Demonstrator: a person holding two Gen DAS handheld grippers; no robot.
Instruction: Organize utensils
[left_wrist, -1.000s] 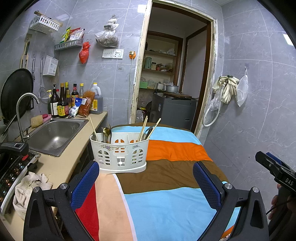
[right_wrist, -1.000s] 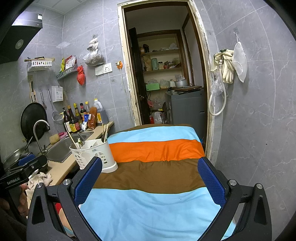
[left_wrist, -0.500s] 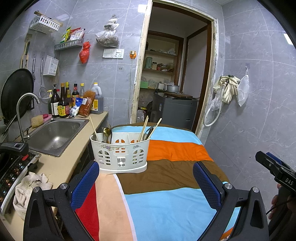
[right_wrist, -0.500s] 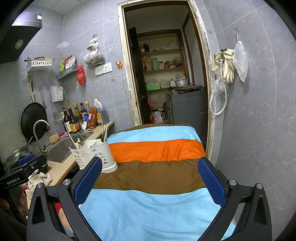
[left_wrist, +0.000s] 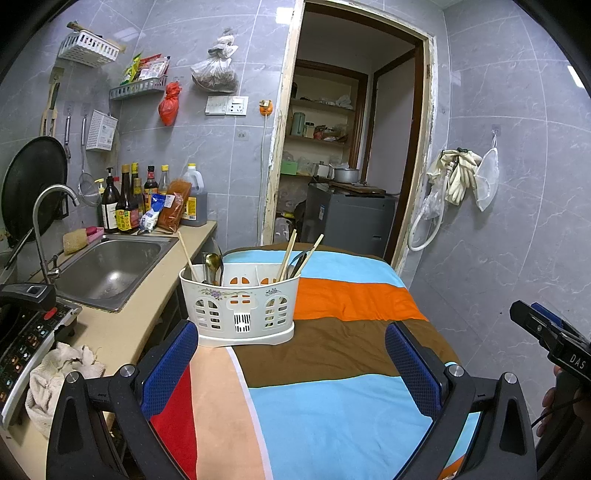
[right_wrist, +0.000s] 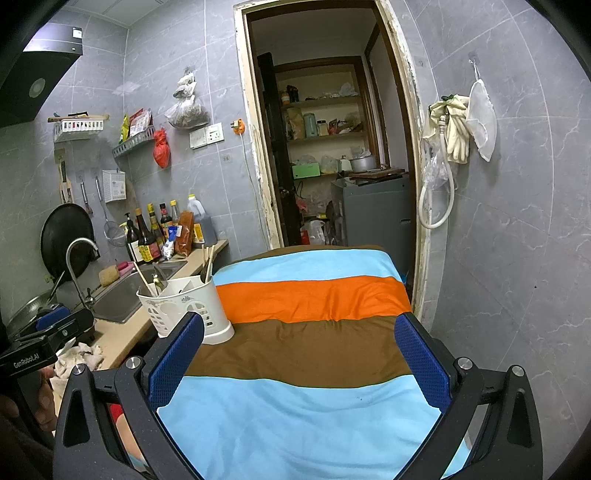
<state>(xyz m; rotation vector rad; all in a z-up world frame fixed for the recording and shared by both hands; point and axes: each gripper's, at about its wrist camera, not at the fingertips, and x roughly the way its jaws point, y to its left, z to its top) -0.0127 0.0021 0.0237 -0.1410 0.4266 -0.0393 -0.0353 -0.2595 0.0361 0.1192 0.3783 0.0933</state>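
A: What takes up most of the view?
B: A tabletop under a striped cloth (left_wrist: 332, 406) of light blue, brown, orange, peach and red bands. A beige counter with a steel sink (left_wrist: 110, 266) runs along its left side.

A: Where are the utensils?
B: In a white plastic utensil caddy with arched cut-outs (left_wrist: 240, 306), standing upright on the cloth near its left edge, on the brown band. Wooden chopsticks (left_wrist: 288, 254) lean in the right compartment; a metal spoon (left_wrist: 214, 262) and another chopstick stand in the left one.

A: And the grippers?
B: The left gripper (left_wrist: 291, 354) hovers just short of the caddy, blue-padded fingers (left_wrist: 170, 365) spread wide, holding nothing. The right gripper (right_wrist: 299, 354) hangs over the cloth with the caddy beside its left finger, equally wide apart and empty.
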